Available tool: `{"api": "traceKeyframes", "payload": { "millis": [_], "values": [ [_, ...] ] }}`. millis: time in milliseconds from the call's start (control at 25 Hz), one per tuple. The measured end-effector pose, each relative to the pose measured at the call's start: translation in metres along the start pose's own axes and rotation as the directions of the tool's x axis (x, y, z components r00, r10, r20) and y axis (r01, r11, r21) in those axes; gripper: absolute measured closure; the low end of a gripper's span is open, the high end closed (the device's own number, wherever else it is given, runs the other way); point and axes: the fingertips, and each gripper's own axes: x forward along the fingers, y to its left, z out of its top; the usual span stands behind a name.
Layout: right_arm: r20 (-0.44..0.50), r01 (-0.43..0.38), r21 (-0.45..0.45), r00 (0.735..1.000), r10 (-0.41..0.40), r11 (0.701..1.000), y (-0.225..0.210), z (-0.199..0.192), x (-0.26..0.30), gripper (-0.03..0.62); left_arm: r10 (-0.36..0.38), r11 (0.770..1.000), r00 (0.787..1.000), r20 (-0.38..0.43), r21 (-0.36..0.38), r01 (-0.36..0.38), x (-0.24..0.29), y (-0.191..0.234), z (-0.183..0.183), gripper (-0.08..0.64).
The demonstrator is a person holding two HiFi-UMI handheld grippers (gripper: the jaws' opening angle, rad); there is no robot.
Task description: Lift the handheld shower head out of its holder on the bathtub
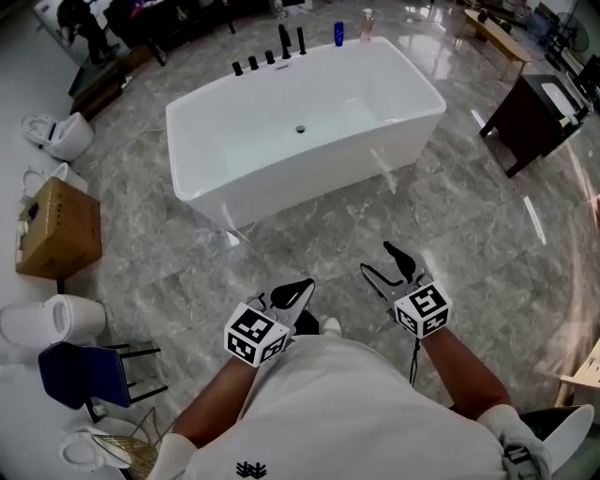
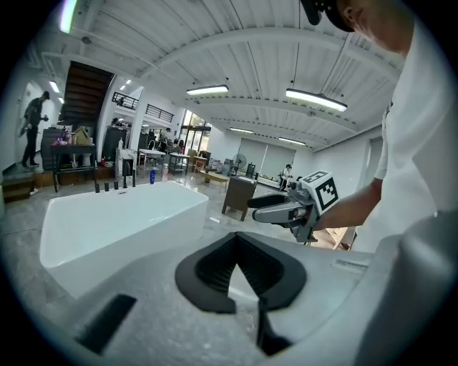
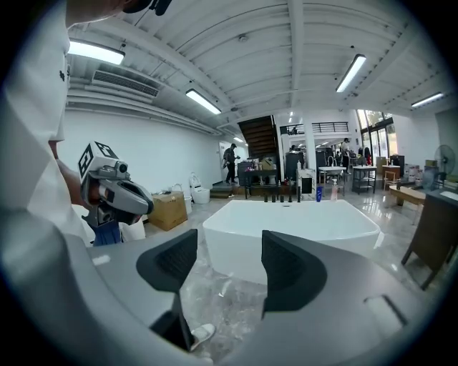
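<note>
Two grippers are held low in front of me above the grey marble floor (image 1: 375,202), both well short of the white bathtub (image 1: 192,141), which sits at a slant ahead. My left gripper (image 1: 302,286) has its jaws pressed together at the tips, with nothing between them. My right gripper (image 1: 375,258) has its jaws spread wide and is empty; only floor and the tub's near wall show through the gap. The handheld shower head (image 1: 301,40) stands upright among the row of black fittings (image 1: 254,64) on the tub's far rim. It is too small here to tell apart with certainty from the taller piece beside it. The whole basin lies between the fittings and my grippers. A blue bottle (image 1: 338,34) and a pale bottle (image 1: 367,23) stand on the floor just past the far right corner. Bare floor stretches from my grippers to the tub's near side and round its right end. A dark cabinet (image 1: 530,117) stands well apart to the right. On the left, a cardboard box (image 1: 61,230) and white toilets (image 1: 58,136) line the wall, and a blue chair (image 1: 80,375) is near my left side.
</note>
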Motion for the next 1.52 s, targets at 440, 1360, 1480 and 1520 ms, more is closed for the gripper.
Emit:
{"api": "traceKeyframes", "payload": {
  "millis": [440,1360,1480,1520],
  "values": [
    [-0.028,0.032,0.039,0.999,-0.031,0.999,-0.055,-0.002,0.044,0.309,-0.081,0.997,0.997,-0.011,0.016,0.081,0.069,0.053,0.028,0.554],
    [-0.104,0.065,-0.054,0.992,-0.07,0.996,-0.207,0.127,0.236,0.324,-0.205,0.971,0.979,0.023,0.128,0.2,0.175,0.256,0.163,0.554],
    [-0.113,0.033,-0.072,0.993,-0.041,0.997,-0.21,0.134,0.253,0.324,-0.198,0.974,0.979,0.045,0.116,0.192,0.174,0.265,0.171,0.554],
    [-0.109,0.026,-0.072,0.994,-0.034,0.997,-0.213,0.137,0.259,0.324,-0.19,0.976,0.981,0.044,0.117,0.184,0.175,0.27,0.171,0.554]
  ]
}}
